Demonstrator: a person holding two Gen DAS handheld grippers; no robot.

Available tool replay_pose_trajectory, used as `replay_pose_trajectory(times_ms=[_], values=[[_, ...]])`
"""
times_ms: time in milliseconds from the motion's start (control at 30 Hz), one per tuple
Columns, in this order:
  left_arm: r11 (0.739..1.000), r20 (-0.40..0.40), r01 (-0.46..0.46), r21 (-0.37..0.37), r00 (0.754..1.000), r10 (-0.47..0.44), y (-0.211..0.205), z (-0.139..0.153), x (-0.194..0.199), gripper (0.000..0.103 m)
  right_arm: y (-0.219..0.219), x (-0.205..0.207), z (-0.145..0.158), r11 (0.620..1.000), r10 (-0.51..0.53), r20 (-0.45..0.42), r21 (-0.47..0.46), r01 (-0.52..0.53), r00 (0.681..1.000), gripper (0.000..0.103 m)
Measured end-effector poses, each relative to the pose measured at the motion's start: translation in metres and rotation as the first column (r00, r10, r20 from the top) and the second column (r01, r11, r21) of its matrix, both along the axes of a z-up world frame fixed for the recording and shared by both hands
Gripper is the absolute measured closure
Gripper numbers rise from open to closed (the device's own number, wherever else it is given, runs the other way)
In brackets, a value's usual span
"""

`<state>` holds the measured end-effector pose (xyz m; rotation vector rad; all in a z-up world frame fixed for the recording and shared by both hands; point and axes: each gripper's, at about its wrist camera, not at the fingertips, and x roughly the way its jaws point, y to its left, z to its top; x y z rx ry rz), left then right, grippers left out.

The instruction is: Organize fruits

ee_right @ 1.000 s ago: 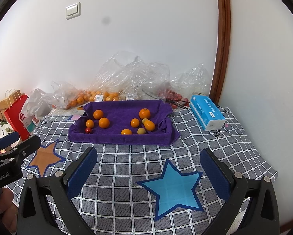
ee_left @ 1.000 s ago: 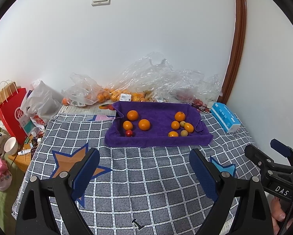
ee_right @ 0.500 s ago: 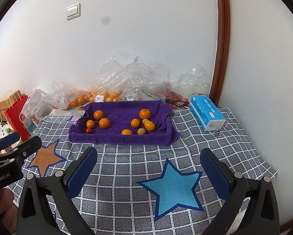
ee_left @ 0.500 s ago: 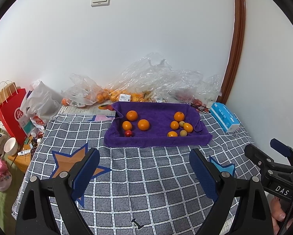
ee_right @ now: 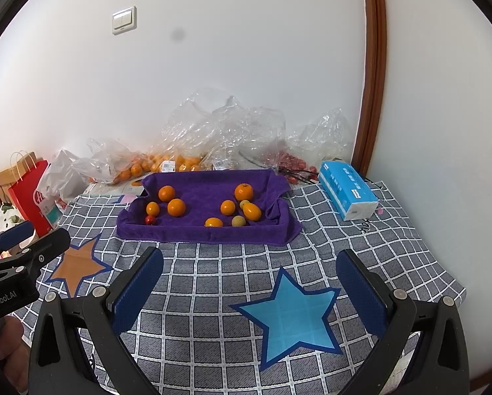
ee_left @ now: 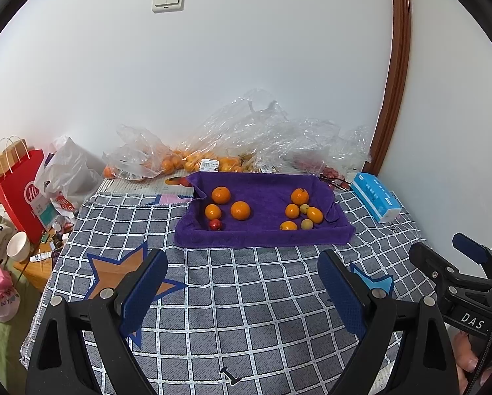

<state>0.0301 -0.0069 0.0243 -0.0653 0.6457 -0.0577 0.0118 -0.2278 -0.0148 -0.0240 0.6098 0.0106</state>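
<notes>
Both the left gripper (ee_left: 242,288) and right gripper (ee_right: 249,283) gape empty before the purple tray (ee_left: 262,235) holding seven oranges (ee_left: 240,210), two yellowish fruits (ee_left: 306,223) and one red fruit (ee_left: 215,224).

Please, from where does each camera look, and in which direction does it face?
Left wrist: sits on the left gripper, open, facing forward and down over the checked cloth to the purple tray; the right gripper enters at the right edge.
Right wrist: sits on the right gripper, open, same direction; the left gripper and a hand show at left.
Shared: tray, fruits, blue tissue pack, wall.
</notes>
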Motion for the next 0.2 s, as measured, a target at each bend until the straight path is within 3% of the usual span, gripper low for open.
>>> replay_pose_trajectory(times_ms=[200], values=[[1.0, 0.001, -0.002, 0.005, 1.0, 0.002, 0.0003, 0.0016, -0.001, 0.01, 0.0004, 0.0004, 0.0001, 1.0, 0.003, -0.001, 0.0, -0.003, 1.0, 0.0]])
